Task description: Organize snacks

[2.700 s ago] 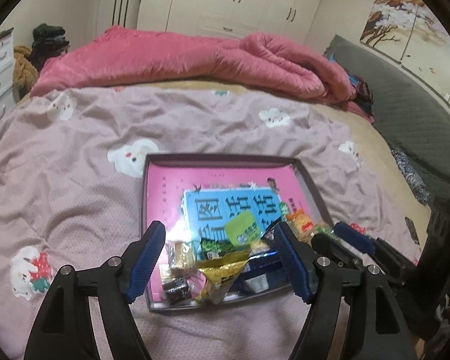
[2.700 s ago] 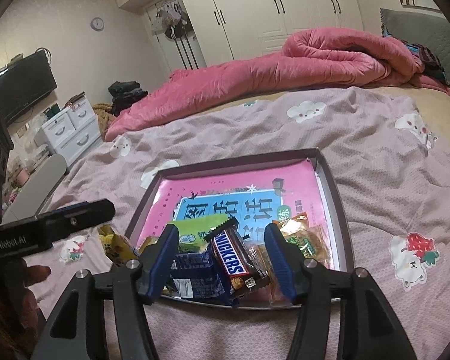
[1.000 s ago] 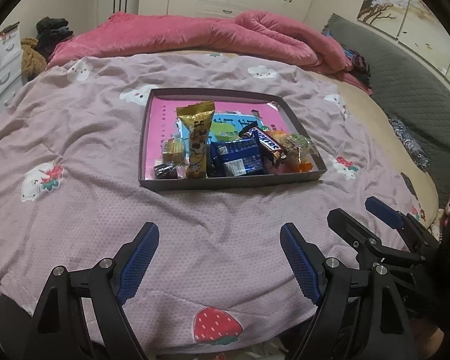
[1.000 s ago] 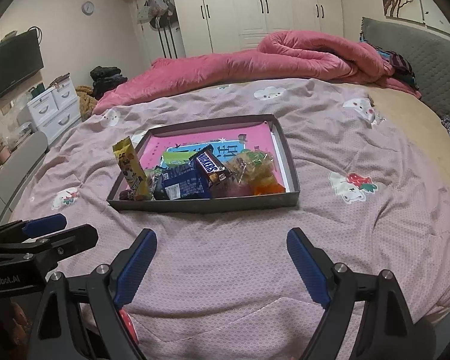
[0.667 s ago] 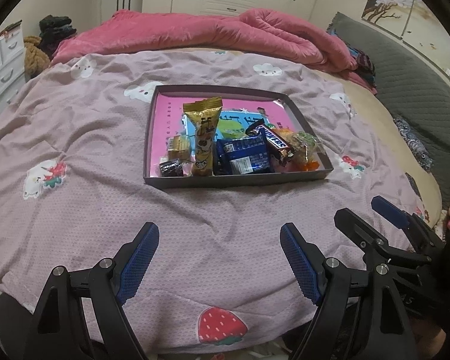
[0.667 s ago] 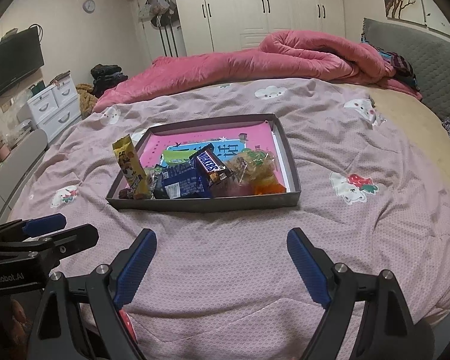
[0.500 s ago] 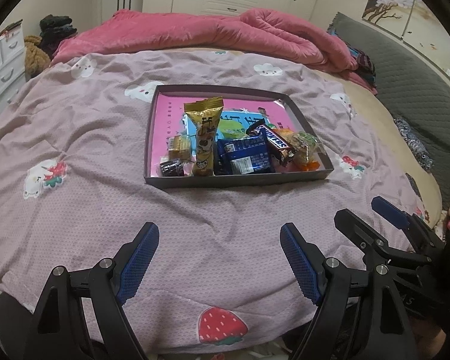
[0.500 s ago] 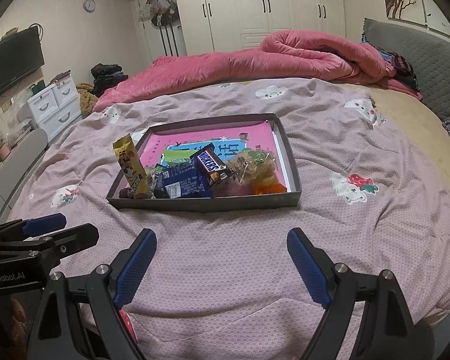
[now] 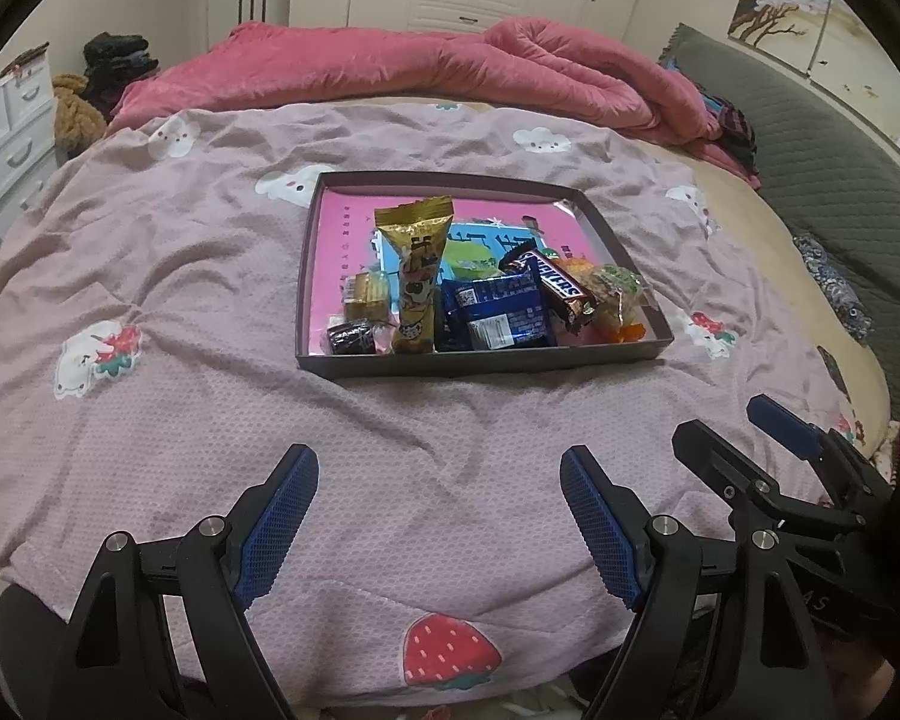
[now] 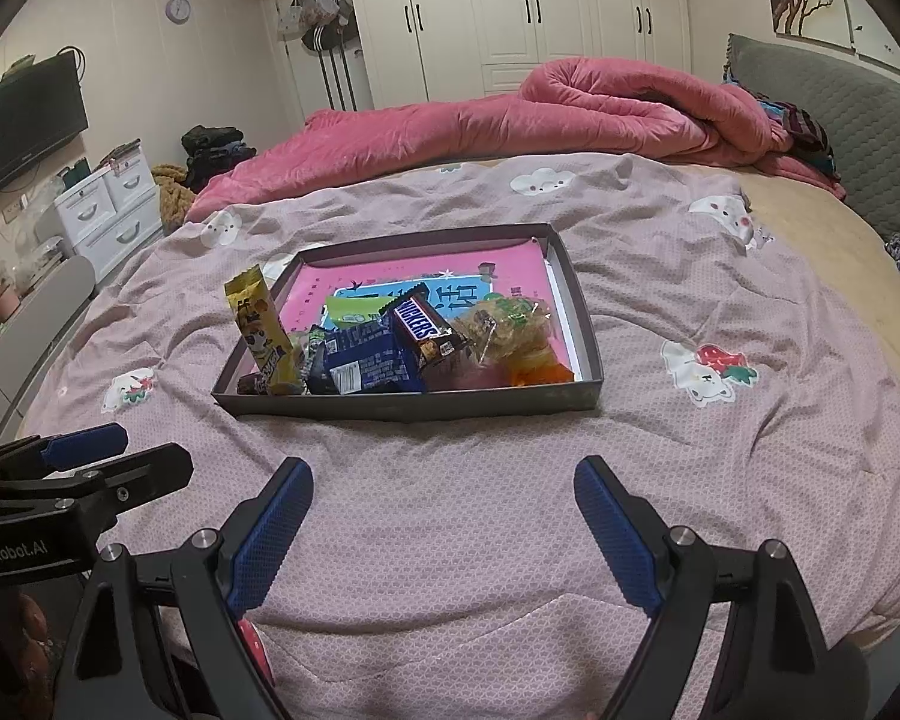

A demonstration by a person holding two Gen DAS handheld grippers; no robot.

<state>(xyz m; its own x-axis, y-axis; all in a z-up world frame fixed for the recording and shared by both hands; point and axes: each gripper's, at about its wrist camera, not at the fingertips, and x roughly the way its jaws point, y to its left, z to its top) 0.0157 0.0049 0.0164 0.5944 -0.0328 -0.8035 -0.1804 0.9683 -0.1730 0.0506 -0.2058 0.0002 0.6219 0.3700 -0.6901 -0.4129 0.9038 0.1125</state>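
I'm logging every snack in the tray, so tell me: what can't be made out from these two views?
- Left wrist view: small dark sweet by the tray wall; label too small.
- Both views: green packet, mostly covered by the Snickers bar and blue packet.
- Right wrist view: pieces behind the yellow packet.

One dark tray (image 9: 480, 360) sat on the bed, and it held one tall yellow snack packet (image 9: 417, 276), one Snickers bar (image 9: 555, 288), one blue wrapped packet (image 9: 498, 315), one green packet (image 9: 471, 258), one clear bag of green and orange sweets (image 9: 621, 303), one small gold-wrapped piece (image 9: 363, 294) and one small dark-wrapped piece (image 9: 351, 337). Two tools were in view, the left tool (image 9: 438, 516) and the right tool (image 10: 444, 516). One pink quilt (image 10: 510, 114) lay bunched at the far side of the bed.
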